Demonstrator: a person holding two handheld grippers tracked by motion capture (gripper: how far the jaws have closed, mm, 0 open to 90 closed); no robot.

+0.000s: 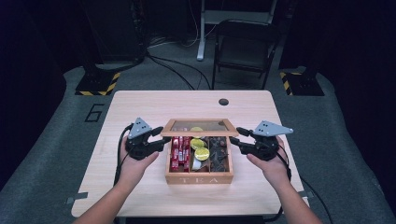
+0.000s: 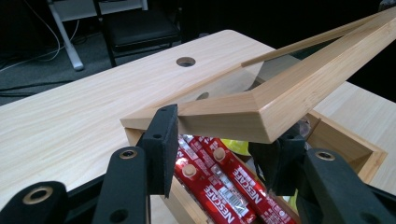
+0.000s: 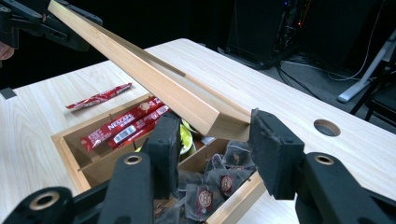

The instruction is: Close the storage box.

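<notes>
Lid point(image 1: 200, 127) of the wooden tea box point(image 1: 199, 178) is raised off the box, held at both front corners, rear edge toward 12 o'clock. Box sits mid-table point(image 1: 140, 105), "TEA" on its front wall at 6 o'clock.

L gripper point(image 1: 159, 139) at 9 o'clock of the box: in the left gripper view its jaws stand either side of the lid's near corner point(image 2: 243, 116), w/ one pad on the lid's front edge and the other tucked under the corner, so clamped on the lid. R gripper point(image 1: 237, 136) at 3 o'clock: in the right gripper view the pads bracket the lid's other corner point(image 3: 219, 123), jaws drawn together on the wood, gripping it too. Lid tilts up from this corner toward the far gripper point(image 3: 51, 25) at 11 o'clock of that view.

Inside the box, 3 compartments: red Nescafe sticks point(image 1: 180, 151) at the 9 o'clock side, yellow sachets point(image 1: 200, 148) in the middle, dark tea bags point(image 1: 218, 153) at the 3 o'clock side. One loose red stick point(image 3: 99, 97) lies on the tabletop just beyond the box in the right gripper view. Round cable hole point(image 1: 223, 101) in the table at 12 o'clock, well apart from the box. Folding chair point(image 1: 245, 46) on the floor past the table's far edge.
</notes>
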